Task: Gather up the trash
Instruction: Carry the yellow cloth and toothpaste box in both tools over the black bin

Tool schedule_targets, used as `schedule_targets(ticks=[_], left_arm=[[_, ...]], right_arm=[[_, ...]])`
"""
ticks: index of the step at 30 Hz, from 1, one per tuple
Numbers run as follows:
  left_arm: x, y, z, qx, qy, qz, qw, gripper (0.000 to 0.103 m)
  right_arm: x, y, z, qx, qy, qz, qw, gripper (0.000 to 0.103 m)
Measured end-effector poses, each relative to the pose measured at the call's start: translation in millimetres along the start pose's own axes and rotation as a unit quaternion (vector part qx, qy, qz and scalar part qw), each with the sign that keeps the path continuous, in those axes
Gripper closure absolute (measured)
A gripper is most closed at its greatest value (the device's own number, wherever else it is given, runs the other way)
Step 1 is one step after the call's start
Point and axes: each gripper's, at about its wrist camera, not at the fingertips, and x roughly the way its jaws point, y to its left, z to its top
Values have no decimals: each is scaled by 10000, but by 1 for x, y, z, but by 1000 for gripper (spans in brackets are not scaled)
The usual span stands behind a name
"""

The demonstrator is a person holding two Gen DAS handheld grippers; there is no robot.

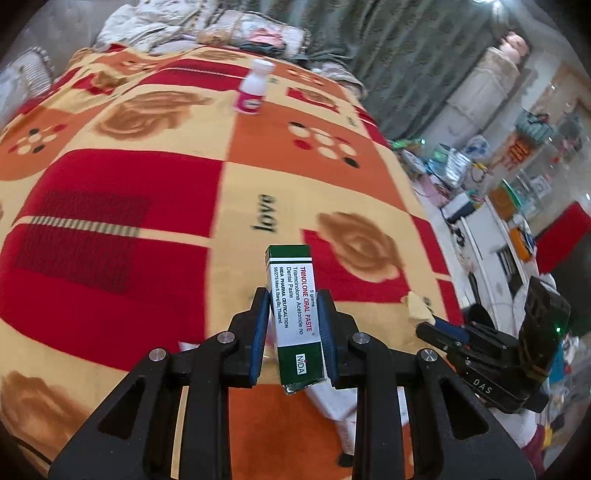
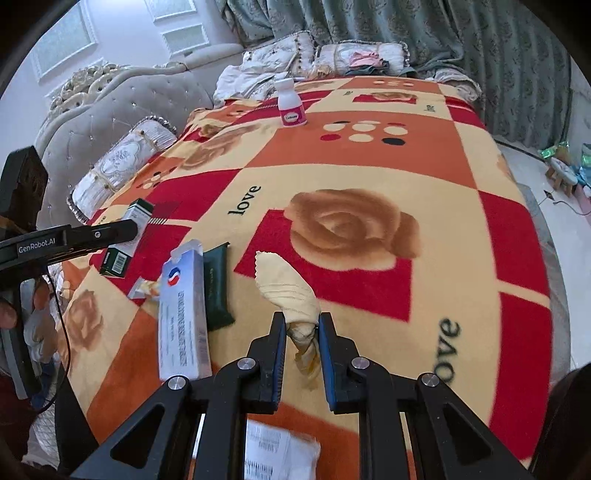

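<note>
Now left gripper (image 1: 293,325) pinches green-white box (image 1: 293,314), box pointing forward past fingertips. Right gripper (image 2: 302,339) squeezes yellow cloth scrap (image 2: 286,288). Silver box (image 2: 183,310) and dark packet (image 2: 218,286) lie on blanket (image 2: 443,221), just left of right gripper, long sides pointing away.

A bed with a rose-patterned blanket (image 2: 369,177) and tufted grey headboard (image 2: 122,110) stands before green curtains (image 2: 424,33).

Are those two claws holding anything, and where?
The left gripper clamps a small green-and-white box around its middle. The right gripper pinches a crumpled yellowish wrapper at its twisted lower end.
</note>
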Motion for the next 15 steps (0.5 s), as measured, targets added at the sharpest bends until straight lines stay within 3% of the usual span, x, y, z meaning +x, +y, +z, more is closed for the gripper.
schedule_targets(ticks=[15], left_arm=[[26, -99, -31, 778, 270, -293, 9962, 79]], right_arm=[[-63, -35, -36, 362, -326, -322, 9983, 87]])
